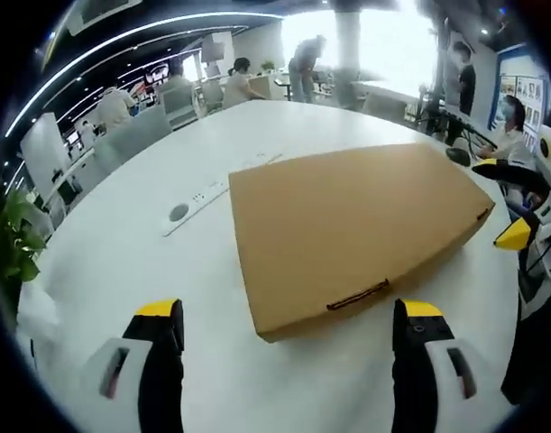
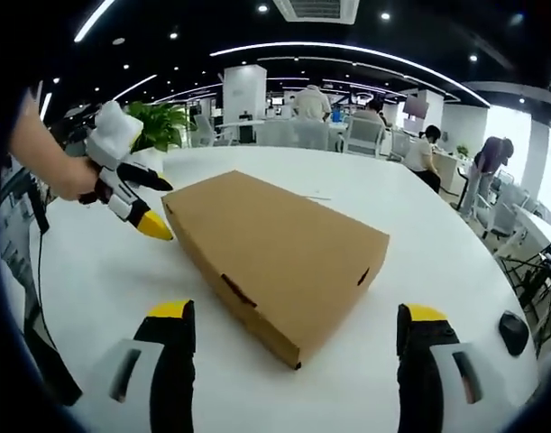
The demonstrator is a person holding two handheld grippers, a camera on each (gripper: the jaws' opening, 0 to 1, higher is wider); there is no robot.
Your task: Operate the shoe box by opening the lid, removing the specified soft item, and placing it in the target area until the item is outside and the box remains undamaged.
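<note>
1. The yellow-tipped black fingers (image 1: pixel 160 317) of the left gripper (image 1: pixel 291 317) stand spread wide apart and hold nothing; the near corner of the box lies just ahead of the gap between them, in the left gripper view.

2. The right gripper (image 2: pixel 298 320) shows the same wide-open, empty stance in the right gripper view, with a box corner pointing toward it.

3. Between the two tools lies the flat brown cardboard shoe box (image 1: pixel 352 225), lid down and closed, resting on the bare middle of the round white desk (image 1: pixel 122 262), well apart from every edge.

4. A dark tab slot (image 1: pixel 358 295) marks the front wall near the left gripper; in the right gripper view two similar slots show on the side walls. These seams look like the natural places to lift the lid.

5. The cardboard appears light, stiff and thin-walled, likely to slide on the smooth desk and to crease if pinched hard, so one tool should probably steady the base while the other raises the lid edge gently.

6. The soft item is hidden inside; its handling cannot be judged.

7. Beyond: a white power strip (image 1: pixel 198 200) set in the desk, a green potted plant (image 2: pixel 160 122) at the far edge, a dark computer mouse (image 2: pixel 513 330), seated office workers.
</note>
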